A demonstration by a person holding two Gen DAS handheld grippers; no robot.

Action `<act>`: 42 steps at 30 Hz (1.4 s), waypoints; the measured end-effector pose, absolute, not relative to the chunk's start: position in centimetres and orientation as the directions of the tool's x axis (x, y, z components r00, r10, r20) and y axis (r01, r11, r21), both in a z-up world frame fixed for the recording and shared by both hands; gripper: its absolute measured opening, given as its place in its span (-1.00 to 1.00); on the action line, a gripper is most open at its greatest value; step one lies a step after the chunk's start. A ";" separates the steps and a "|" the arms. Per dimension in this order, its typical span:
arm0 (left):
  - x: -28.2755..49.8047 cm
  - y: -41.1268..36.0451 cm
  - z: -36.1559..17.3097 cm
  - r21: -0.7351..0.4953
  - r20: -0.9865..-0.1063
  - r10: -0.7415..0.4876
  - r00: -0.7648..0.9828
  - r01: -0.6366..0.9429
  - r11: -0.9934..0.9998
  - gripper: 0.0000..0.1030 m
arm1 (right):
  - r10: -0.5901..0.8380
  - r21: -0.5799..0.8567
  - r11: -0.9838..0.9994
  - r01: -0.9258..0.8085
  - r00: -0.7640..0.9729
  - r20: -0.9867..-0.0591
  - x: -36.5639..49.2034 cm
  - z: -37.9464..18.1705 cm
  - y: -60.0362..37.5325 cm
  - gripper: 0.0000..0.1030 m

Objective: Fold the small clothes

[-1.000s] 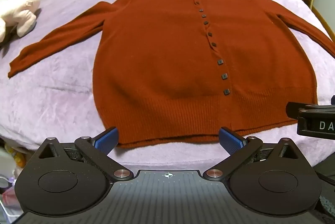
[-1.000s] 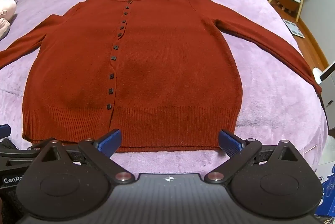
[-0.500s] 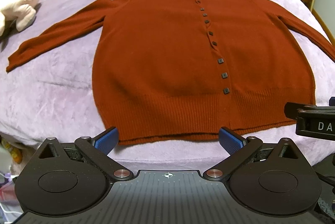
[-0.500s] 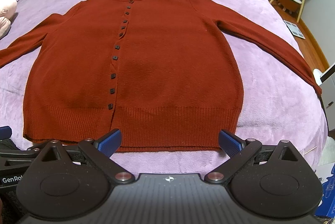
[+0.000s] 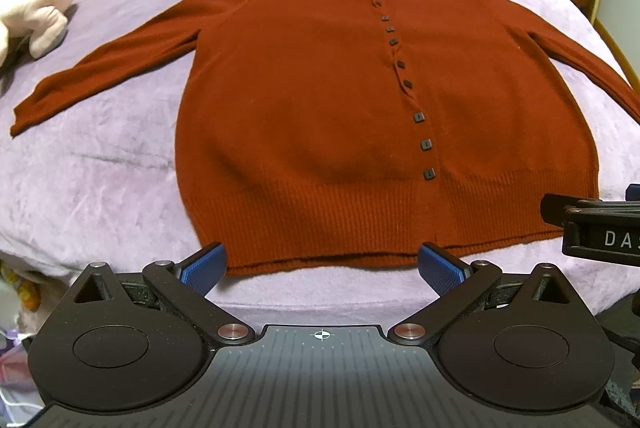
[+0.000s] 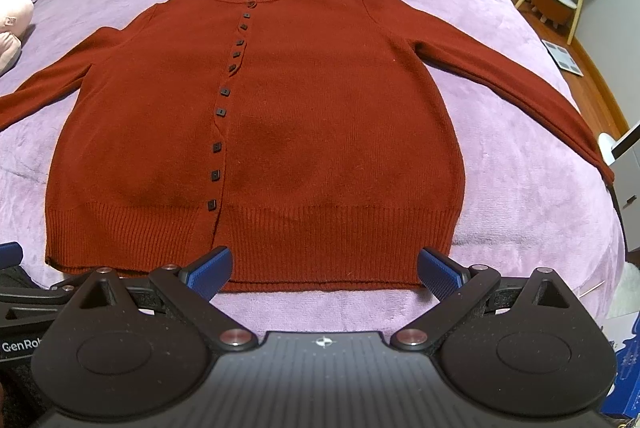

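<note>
White letters "DAS" show on the black right gripper (image 5: 600,232) just right of the red cardigan (image 5: 360,116), and "GenRob" shows in white on the black left gripper (image 6: 16,340) just below that cardigan's left corner.

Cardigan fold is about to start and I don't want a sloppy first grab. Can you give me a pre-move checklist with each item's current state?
1. Cardigan lies flat, front up, buttoned: ok.
2. Both sleeves spread out to the sides: ok; left sleeve fully visible, right sleeve reaches the bed edge.
3. Left tool open, empty, at the hem: ok.
4. Right tool open, empty, at the hem: ok.
5. Plush toy apart from the left sleeve: ok.
6. Right cuff hanging off the bed: cannot tell.
</note>
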State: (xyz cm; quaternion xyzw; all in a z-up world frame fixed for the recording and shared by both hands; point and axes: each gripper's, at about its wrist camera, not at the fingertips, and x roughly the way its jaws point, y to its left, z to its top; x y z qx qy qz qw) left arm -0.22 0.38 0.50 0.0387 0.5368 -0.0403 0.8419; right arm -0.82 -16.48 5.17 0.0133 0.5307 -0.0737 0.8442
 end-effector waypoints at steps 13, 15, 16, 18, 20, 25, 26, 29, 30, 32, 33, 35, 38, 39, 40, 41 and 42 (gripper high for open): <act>-0.3 0.6 0.3 0.004 -0.913 -0.038 0.406 0.101 0.995 1.00 | -0.099 -0.046 0.990 0.133 0.423 -0.901 -0.6 5.2 -16.7 0.92; -0.3 0.6 0.3 0.003 -0.913 -0.038 0.406 0.101 0.995 1.00 | -0.100 -0.046 0.990 0.135 0.423 -0.901 -0.7 5.2 -16.7 0.92; -0.3 0.6 0.3 0.003 -0.913 -0.039 0.406 0.102 0.995 1.00 | -0.100 -0.046 0.990 0.135 0.423 -0.900 -0.6 5.2 -16.7 0.92; -0.3 0.6 0.3 0.004 -0.913 -0.038 0.406 0.101 0.995 1.00 | -0.099 -0.046 0.990 0.134 0.423 -0.901 -0.7 5.2 -16.7 0.92; -0.2 0.7 0.3 0.004 -0.913 -0.038 0.406 0.102 0.995 1.00 | -0.098 -0.045 0.990 0.134 0.422 -0.901 -0.7 5.2 -16.7 0.92; -0.2 0.8 0.3 0.003 -0.913 -0.039 0.406 0.102 0.995 1.00 | -0.098 -0.045 0.990 0.132 0.422 -0.901 -0.7 5.2 -16.7 0.92; -0.2 0.8 0.3 0.003 -0.913 -0.039 0.406 0.103 0.995 1.00 | -0.098 -0.046 0.990 0.132 0.422 -0.901 -0.7 5.2 -16.7 0.92; -0.3 0.8 0.3 0.003 -0.913 -0.040 0.406 0.105 0.995 1.00 | -0.097 -0.045 0.990 0.133 0.421 -0.902 -0.7 5.2 -16.7 0.92; -0.3 0.8 0.2 0.003 -0.913 -0.040 0.406 0.104 0.995 1.00 | -0.097 -0.044 0.990 0.133 0.420 -0.902 -0.7 5.2 -16.7 0.92; -0.3 0.8 0.2 0.003 -0.913 -0.040 0.406 0.104 0.995 1.00 | -0.096 -0.044 0.990 0.133 0.420 -0.903 -0.7 5.2 -16.7 0.92; -0.3 0.8 0.2 0.003 -0.913 -0.040 0.406 0.103 0.995 1.00 | -0.096 -0.043 0.990 0.133 0.420 -0.902 -0.7 5.2 -16.7 0.92; -0.3 0.8 0.2 0.004 -0.913 -0.039 0.405 0.103 0.995 1.00 | -0.097 -0.044 0.990 0.133 0.419 -0.903 -0.7 5.2 -16.7 0.92; -0.4 0.8 0.2 0.004 -0.913 -0.038 0.406 0.103 0.995 1.00 | -0.095 -0.042 0.990 0.134 0.417 -0.904 -0.7 5.2 -16.8 0.92; -0.4 0.8 0.2 0.004 -0.913 -0.039 0.407 0.104 0.995 1.00 | -0.094 -0.041 0.990 0.134 0.416 -0.904 -0.6 5.2 -16.8 0.92; -0.4 0.8 0.1 0.003 -0.913 -0.040 0.407 0.104 0.995 1.00 | -0.093 -0.040 0.990 0.134 0.416 -0.905 -0.6 5.2 -16.8 0.92; -0.4 0.8 0.1 0.004 -0.913 -0.039 0.407 0.104 0.995 1.00 | -0.093 -0.040 0.990 0.135 0.416 -0.905 -0.6 5.2 -16.8 0.92; -0.4 0.8 0.1 0.004 -0.913 -0.038 0.407 0.104 0.995 1.00 | -0.092 -0.040 0.990 0.134 0.416 -0.905 -0.6 5.2 -16.8 0.92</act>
